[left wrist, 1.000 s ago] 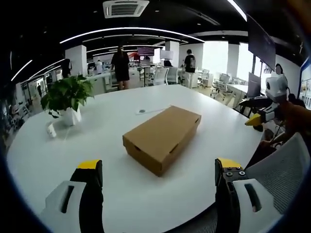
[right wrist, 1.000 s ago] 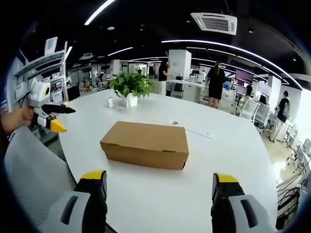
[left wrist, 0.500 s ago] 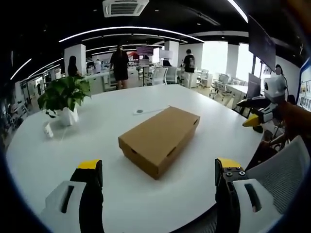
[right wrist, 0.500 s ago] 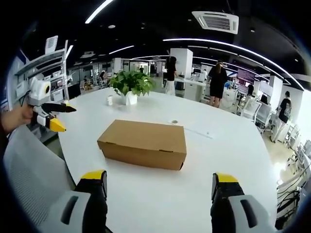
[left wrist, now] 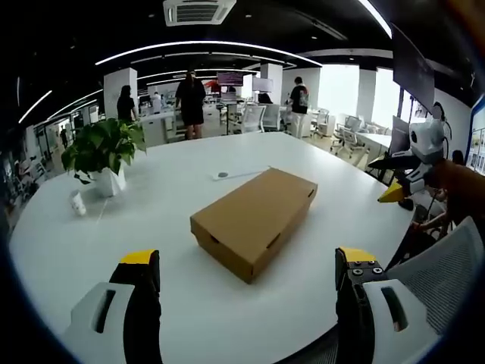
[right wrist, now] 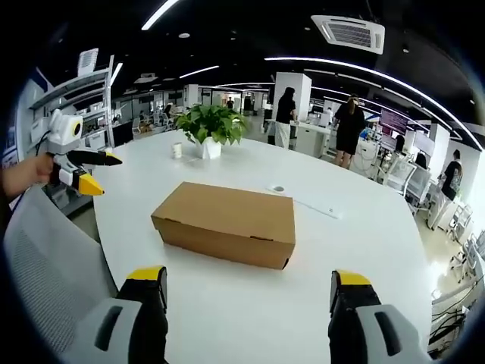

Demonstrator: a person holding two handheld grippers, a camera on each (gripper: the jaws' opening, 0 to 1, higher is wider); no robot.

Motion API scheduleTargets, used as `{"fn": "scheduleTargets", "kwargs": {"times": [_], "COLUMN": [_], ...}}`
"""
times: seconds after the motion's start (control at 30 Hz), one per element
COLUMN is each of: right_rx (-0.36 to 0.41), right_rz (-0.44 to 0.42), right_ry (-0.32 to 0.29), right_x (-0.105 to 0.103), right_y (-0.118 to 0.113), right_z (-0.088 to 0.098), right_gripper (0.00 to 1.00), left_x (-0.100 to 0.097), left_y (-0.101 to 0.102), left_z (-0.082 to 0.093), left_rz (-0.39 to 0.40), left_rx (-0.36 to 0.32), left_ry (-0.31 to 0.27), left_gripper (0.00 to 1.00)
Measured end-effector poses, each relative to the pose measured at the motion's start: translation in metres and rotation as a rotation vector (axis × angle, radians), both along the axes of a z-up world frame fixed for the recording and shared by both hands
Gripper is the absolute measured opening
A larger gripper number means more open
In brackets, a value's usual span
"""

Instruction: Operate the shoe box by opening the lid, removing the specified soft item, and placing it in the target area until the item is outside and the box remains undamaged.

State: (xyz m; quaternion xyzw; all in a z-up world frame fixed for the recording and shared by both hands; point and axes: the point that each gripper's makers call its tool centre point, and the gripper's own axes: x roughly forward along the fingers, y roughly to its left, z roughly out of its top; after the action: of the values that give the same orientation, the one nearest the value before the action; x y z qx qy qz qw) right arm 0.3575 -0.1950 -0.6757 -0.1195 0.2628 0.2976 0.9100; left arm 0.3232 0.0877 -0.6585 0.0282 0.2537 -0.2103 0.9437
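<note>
Left claw: my left gripper (left wrist: 242,277) has its jaws spread wide and carries nothing; it hangs above the near edge of the white table (left wrist: 159,189).
Right claw: my right gripper (right wrist: 248,292) is also wide open and empty, over the same near edge.
Shoe box: the brown cardboard shoe box (left wrist: 254,220) lies flat on the table with its lid closed, straight ahead of both claws and well apart from them.
Long axis: from my left claw, the box runs away from me and to the right, with one corner pointing at me. From my right claw, it lies almost across, with a long side wall (right wrist: 220,243) facing me.
Nearer claw: I cannot tell for sure; I judge both about equally far.
Soft item: it must be inside; I cannot see it.
Beyond the box: a potted plant (left wrist: 102,155) and a small round thing (right wrist: 278,189) stand behind it.
Next move: I think I must reach forward to the lid edge, with one claw steadying the base.
</note>
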Motion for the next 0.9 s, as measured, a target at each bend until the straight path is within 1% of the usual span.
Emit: {"fn": "scheduleTargets", "kwargs": {"times": [0.03, 0.07, 0.13, 0.27, 0.53, 0.67, 0.73, 0.8, 0.9], "right_rx": [-0.002, -0.004, -0.012, -0.026, -0.049, -0.067, -0.077, -0.083, -0.092], "right_rz": [0.002, 0.005, 0.011, 0.022, 0.04, 0.061, 0.075, 0.088, 0.103], "right_ry": [0.001, 0.002, -0.001, -0.006, 0.002, 0.001, 0.001, -0.008, -0.005], "right_x": [0.001, 0.002, 0.004, 0.006, 0.015, 0.019, 0.022, 0.025, 0.028], "right_y": [0.0, 0.0, -0.001, -0.002, -0.004, -0.004, -0.003, -0.003, -0.002], "right_z": [-0.001, -0.002, -0.002, -0.003, -0.01, -0.014, -0.015, -0.016, -0.018], "right_gripper": [0.88, 0.88, 0.87, 0.86, 0.86, 0.85, 0.85, 0.84, 0.83], "left_x": [0.0, 0.001, 0.004, 0.01, 0.022, 0.025, 0.029, 0.032, 0.035], "left_y": [0.0, -0.001, -0.001, -0.004, -0.004, -0.005, -0.005, -0.005, -0.007], "left_z": [-0.002, -0.002, -0.002, 0.001, -0.007, -0.009, -0.008, -0.011, -0.012], "left_rz": [-0.003, -0.007, -0.014, -0.021, -0.035, -0.029, -0.014, -0.006, -0.009], "left_rx": [0.008, 0.013, 0.024, 0.021, 0.036, 0.033, 0.02, 0.018, 0.018], "left_ry": [0.017, 0.021, 0.015, 0.009, 0.025, 0.03, 0.015, 0.023, 0.025], "left_gripper": [1.0, 1.0, 1.0, 1.0, 1.0, 0.98, 0.97, 0.98, 0.98]}}
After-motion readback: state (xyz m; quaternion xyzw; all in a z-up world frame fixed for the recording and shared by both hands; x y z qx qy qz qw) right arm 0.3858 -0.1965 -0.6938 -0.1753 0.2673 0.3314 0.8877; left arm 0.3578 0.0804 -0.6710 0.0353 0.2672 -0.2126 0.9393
